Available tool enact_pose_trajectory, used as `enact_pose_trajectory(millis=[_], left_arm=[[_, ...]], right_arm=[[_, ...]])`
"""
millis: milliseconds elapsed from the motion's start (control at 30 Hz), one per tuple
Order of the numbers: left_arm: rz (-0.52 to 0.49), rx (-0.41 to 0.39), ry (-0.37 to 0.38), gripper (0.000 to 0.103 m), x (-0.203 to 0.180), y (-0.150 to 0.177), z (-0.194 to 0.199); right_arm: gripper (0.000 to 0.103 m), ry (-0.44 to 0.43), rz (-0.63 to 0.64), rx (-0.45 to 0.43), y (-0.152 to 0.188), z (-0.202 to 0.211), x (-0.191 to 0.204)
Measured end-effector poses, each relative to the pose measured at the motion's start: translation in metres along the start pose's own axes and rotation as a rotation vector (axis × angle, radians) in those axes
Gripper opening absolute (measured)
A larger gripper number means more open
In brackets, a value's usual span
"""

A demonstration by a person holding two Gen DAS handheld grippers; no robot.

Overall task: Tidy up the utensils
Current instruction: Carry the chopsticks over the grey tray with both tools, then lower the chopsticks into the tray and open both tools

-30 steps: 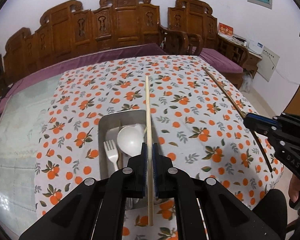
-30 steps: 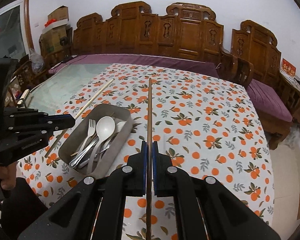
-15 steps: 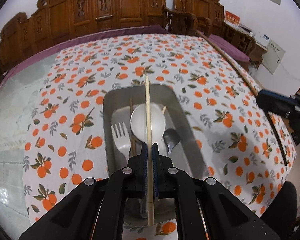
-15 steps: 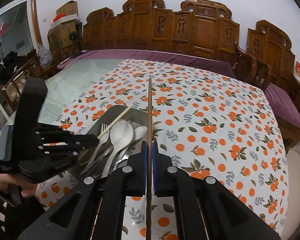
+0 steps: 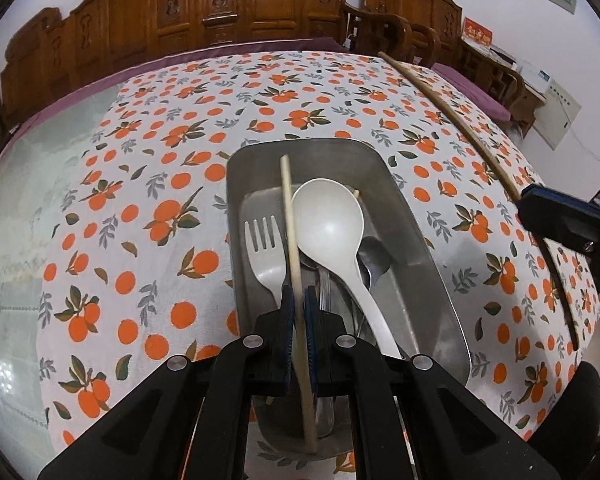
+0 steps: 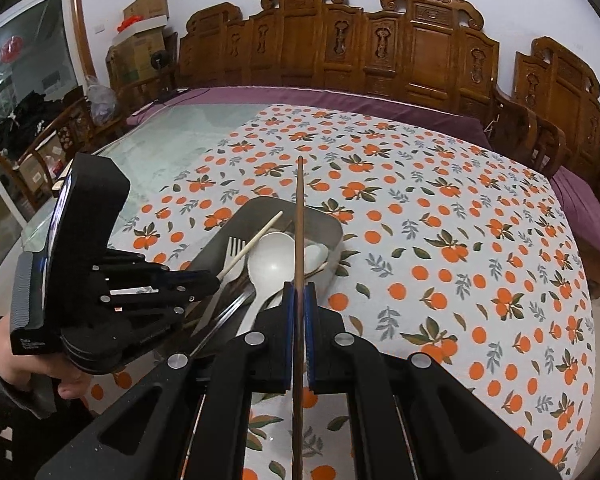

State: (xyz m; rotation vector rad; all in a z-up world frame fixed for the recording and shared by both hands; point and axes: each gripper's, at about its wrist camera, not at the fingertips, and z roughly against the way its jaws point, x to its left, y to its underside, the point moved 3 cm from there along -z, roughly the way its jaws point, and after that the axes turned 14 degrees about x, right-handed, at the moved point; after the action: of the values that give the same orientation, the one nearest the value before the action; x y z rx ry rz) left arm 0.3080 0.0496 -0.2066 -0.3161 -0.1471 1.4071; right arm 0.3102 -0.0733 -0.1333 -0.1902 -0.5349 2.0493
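Note:
A steel tray (image 5: pixel 404 208) (image 6: pixel 328 220) sits on the orange-print tablecloth and holds a white fork (image 5: pixel 265 240), a large white spoon (image 5: pixel 328 220) and metal cutlery. My left gripper (image 5: pixel 299 300) is shut on a light wooden chopstick (image 5: pixel 289 216), low over the tray, its tip near the tray's far end. My right gripper (image 6: pixel 299 292) is shut on a dark brown chopstick (image 6: pixel 299 220), held above the tray's right side. The left gripper (image 6: pixel 204 280) shows at left in the right wrist view; the right gripper (image 5: pixel 540 212) at right in the left wrist view.
The tablecloth (image 5: pixel 160 168) covers the table's right part; bare glass top (image 6: pixel 168 140) lies to the left. Carved wooden chairs (image 6: pixel 380 48) line the far side. A person's hand (image 6: pixel 32 364) holds the left gripper.
My left gripper has moved forward and down over the tray with the light chopstick. My right gripper has moved left toward the tray with the dark chopstick.

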Motion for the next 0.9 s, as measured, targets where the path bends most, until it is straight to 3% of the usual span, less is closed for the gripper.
enact_pose_trajectory(millis=[200,600,900], left_arm=[[0.027,-0.059,-0.003,0.015,0.011,0.005,0.026],[0.071,-0.134,-0.054,0.015,0.043,0.017,0.069],[0.080,-0.148,-0.077,0.015,0.056,0.022,0.082]], right_arm=[[0.006,-0.028,-0.011,0.006,-0.006,-0.012,0.006],[0.006,-0.088,-0.073,0.014,-0.025,-0.047,0.019],[0.006,-0.110,-0.115,0.053,-0.030,-0.081,0.033]])
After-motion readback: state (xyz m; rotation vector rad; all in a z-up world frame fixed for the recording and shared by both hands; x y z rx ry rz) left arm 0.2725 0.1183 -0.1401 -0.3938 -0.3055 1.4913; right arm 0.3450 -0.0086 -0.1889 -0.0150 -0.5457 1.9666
